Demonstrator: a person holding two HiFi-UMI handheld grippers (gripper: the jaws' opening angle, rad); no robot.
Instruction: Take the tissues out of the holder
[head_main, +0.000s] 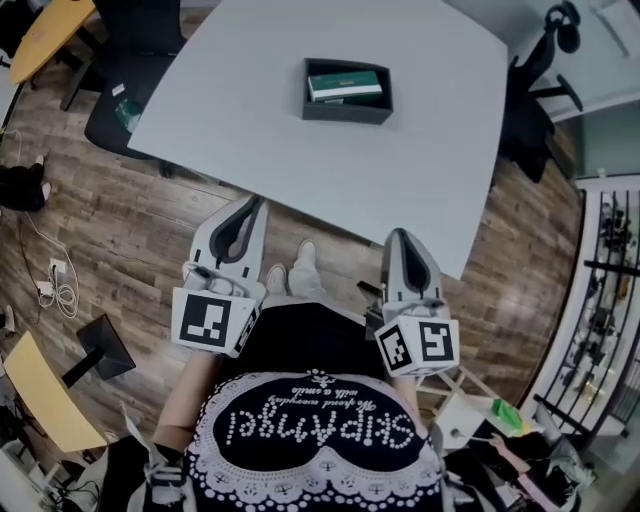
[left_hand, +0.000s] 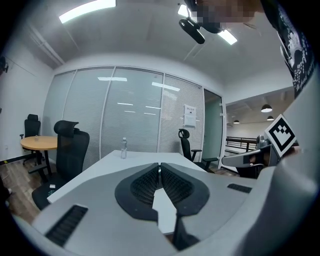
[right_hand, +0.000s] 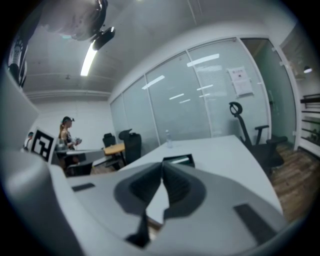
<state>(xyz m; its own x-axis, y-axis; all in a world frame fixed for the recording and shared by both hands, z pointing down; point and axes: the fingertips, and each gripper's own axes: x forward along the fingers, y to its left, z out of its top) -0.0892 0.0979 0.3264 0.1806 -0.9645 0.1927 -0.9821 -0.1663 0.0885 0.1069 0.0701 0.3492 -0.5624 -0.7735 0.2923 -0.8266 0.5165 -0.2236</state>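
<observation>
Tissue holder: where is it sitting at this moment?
In the head view the holder sits top centre on the grey table, tissue pack inside, far ahead of the left gripper and the right gripper.

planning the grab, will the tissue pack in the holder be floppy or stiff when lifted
Probably soft: the pack looks like a flat wrapped packet, so it may sag. Likely light, so the low holder may lift or slide with it.

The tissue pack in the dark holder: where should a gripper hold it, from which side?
Likely from above, pinching the tissue pack across its width: it lies flat, and the walls of the holder surround it, leaving only the top open.
</observation>
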